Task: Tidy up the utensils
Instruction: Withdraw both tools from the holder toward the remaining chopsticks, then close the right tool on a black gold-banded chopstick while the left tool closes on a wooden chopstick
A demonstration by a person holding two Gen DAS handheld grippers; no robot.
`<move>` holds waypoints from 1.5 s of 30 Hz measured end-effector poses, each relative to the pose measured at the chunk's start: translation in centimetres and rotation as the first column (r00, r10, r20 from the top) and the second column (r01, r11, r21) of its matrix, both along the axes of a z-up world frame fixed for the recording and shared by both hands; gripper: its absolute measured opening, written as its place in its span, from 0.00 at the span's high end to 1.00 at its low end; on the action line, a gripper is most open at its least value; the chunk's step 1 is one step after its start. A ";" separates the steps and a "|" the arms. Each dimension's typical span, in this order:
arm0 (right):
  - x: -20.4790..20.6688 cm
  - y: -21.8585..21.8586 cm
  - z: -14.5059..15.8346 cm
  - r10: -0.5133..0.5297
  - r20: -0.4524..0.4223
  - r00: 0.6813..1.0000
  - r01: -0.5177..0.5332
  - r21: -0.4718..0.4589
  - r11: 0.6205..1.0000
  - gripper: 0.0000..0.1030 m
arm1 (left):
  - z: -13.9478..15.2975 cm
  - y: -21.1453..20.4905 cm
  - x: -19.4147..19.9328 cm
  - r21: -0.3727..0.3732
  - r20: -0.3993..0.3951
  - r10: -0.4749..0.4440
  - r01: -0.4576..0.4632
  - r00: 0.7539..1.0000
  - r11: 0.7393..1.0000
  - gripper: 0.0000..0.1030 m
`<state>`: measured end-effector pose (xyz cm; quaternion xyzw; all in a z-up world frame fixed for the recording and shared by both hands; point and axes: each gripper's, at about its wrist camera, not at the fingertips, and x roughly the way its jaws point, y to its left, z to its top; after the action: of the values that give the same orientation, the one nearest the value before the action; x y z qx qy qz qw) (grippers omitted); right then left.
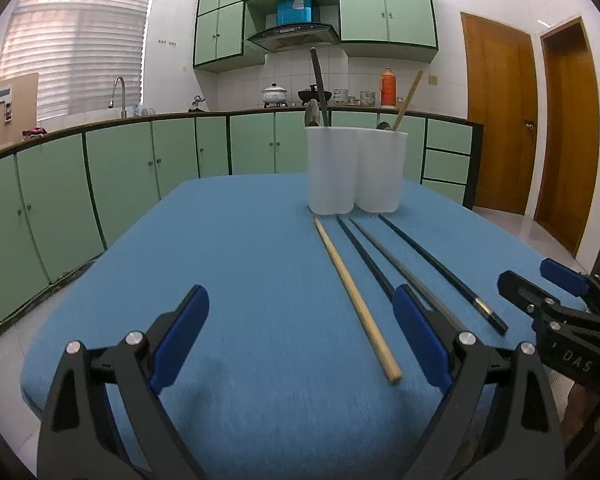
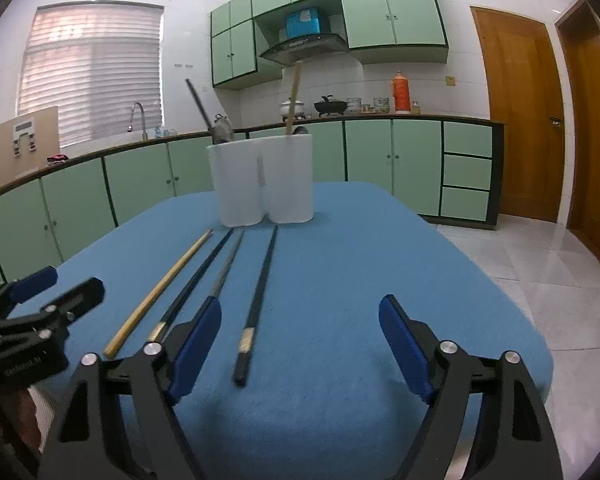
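Chopsticks: wooden chopstick [image 1: 356,300] and three dark ones lie at 6 o'clock from the white holder [image 1: 354,170].
Handling: likely light, stiff, slippery; pinch mid-shaft.
Left gripper [image 1: 300,336]: spread, empty.
Right gripper [image 2: 300,344]: spread, empty.

Table cloth [image 1: 240,280] is plain blue. Four chopsticks on it: the left one [image 1: 356,300] is pale wood, two [image 1: 366,256] [image 1: 440,268] are black (the right one has a silvery band near its end), and one [image 1: 396,258] is dull grey. The holder [image 1: 356,170] is translucent white. Both grippers [image 1: 300,336] [image 2: 300,348] are black with blue pads. Far cabinets [image 1: 140,152] are mint green with dark trim.
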<state>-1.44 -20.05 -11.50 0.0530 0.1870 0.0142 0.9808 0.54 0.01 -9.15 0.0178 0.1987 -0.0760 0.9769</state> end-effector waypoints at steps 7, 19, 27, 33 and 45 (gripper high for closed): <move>0.0 1.1 -0.9 0.026 -0.004 1.000 -0.026 -0.026 0.999 0.35 | -1.1 0.2 -0.7 -0.015 -0.014 -0.003 0.003 1.000 1.000 0.12; 0.2 1.8 -1.7 0.033 0.000 0.999 -0.033 -0.047 0.998 0.61 | -1.1 0.2 -0.7 -0.030 -0.034 0.007 -0.008 0.999 1.000 0.12; 0.2 2.0 -2.3 0.037 0.009 0.999 -0.037 -0.052 0.998 0.76 | -1.1 0.0 -0.7 -0.037 -0.038 0.012 -0.013 0.999 0.999 0.12; 0.3 2.2 -2.4 0.034 0.024 0.999 -0.033 -0.063 0.997 0.81 | -1.2 -0.2 -0.5 -0.043 -0.049 0.016 -0.019 0.999 0.999 0.12; -0.3 2.2 -2.5 0.030 0.063 0.998 -0.024 -0.093 0.995 0.93 | -1.4 -0.7 -0.2 -0.049 -0.072 0.008 -0.012 0.997 0.999 0.23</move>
<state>-1.72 -17.89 -13.97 0.0049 0.1567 0.0205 0.9874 0.35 -0.74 -10.52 -0.0100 0.2320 -0.0766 0.9697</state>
